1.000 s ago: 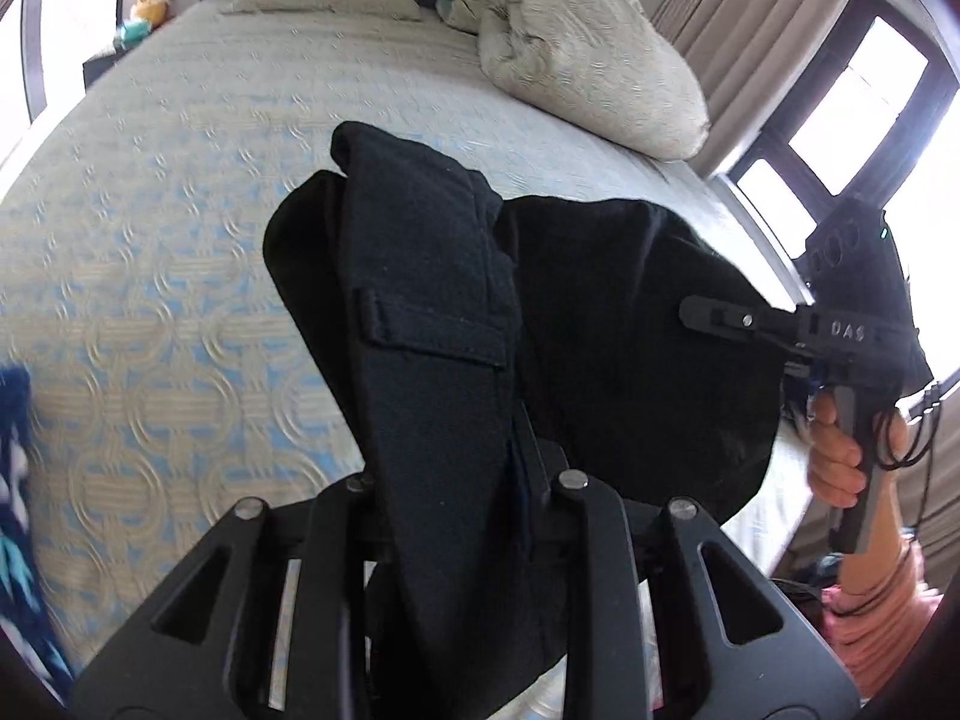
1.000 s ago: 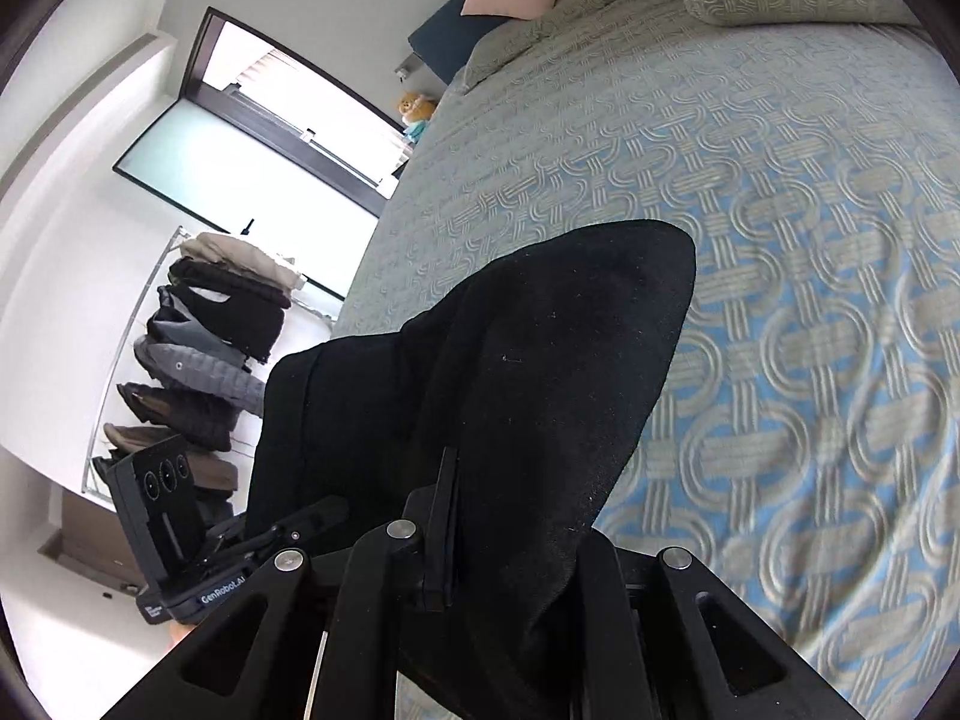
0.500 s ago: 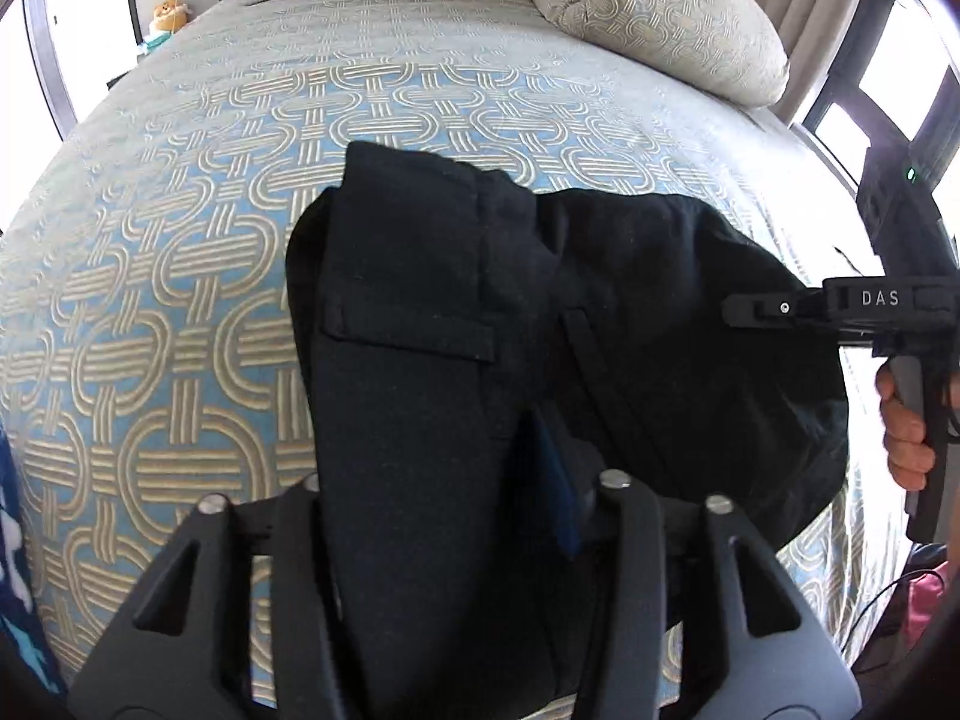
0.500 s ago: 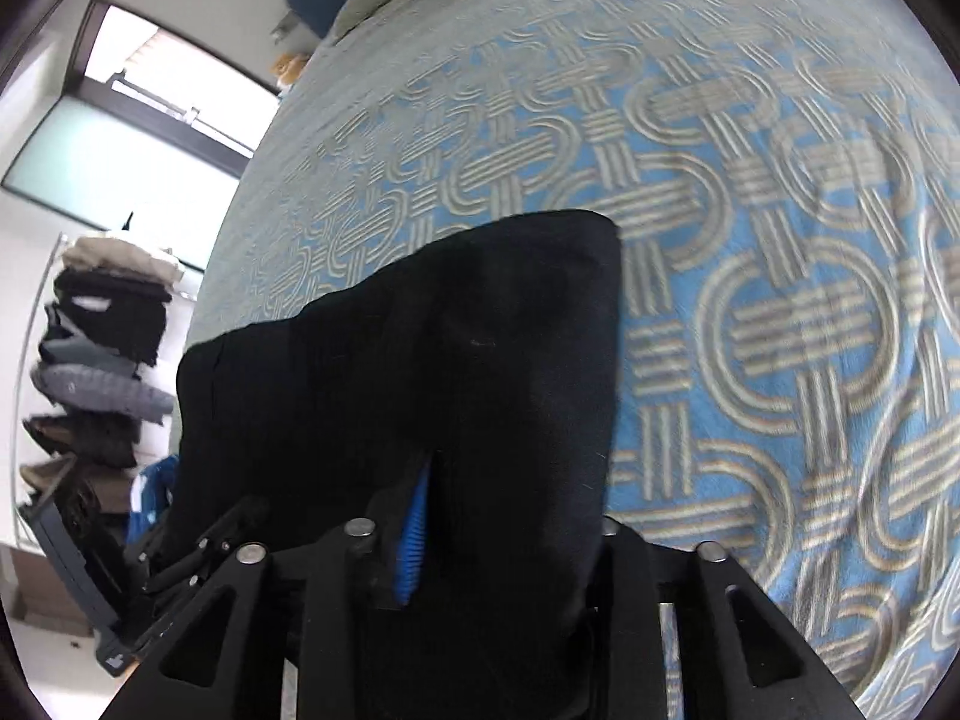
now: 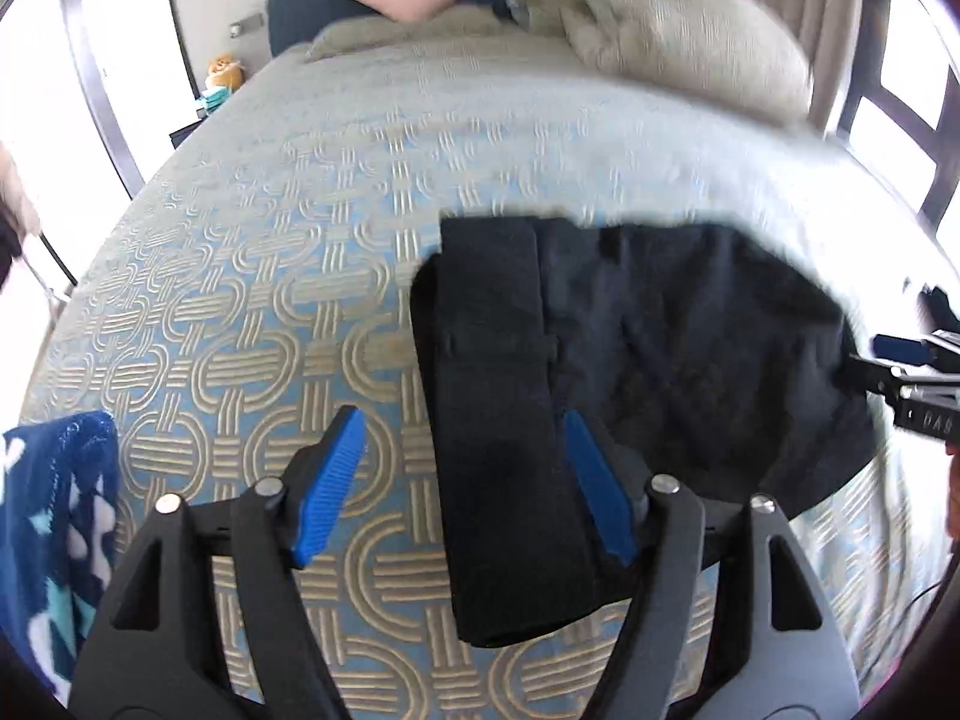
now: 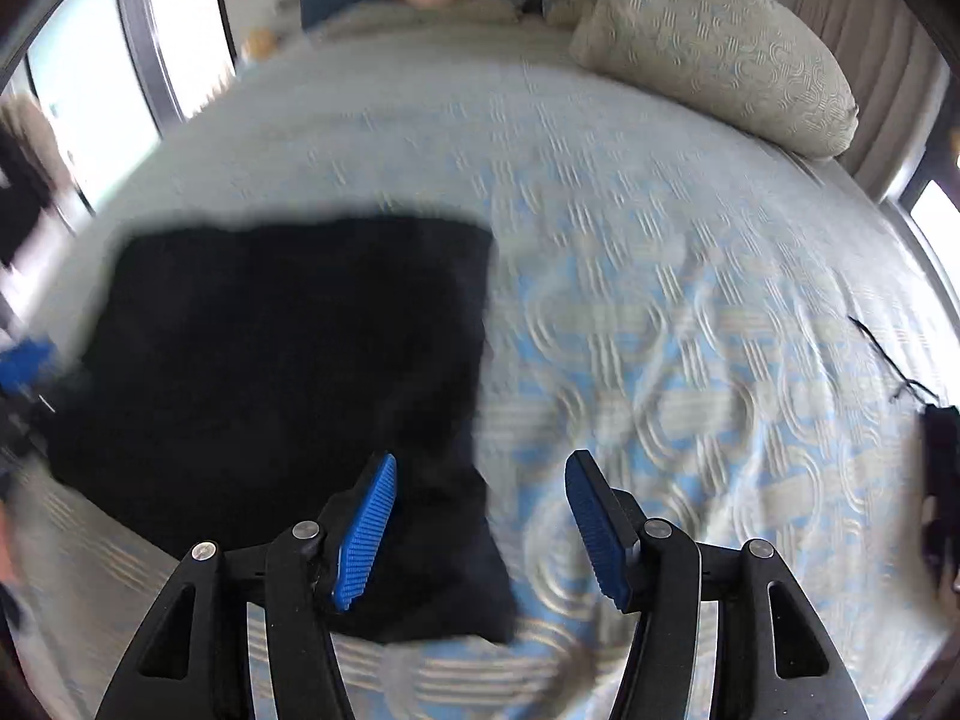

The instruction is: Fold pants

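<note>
The black pants [image 5: 600, 372] are lying folded on the patterned bedspread [image 5: 240, 312], waistband end toward 6 o'clock in the left wrist view. The left gripper [image 5: 465, 483] is standing open, its jaws having just been opening; the waistband strip is passing between its blue pads [image 5: 330, 486], untouched on the left side. The right gripper [image 6: 480, 522] is likewise parted after opening, straddling the pants' corner without pinching it. A pillow [image 6: 720, 42] is resting at 1 o'clock.
</note>
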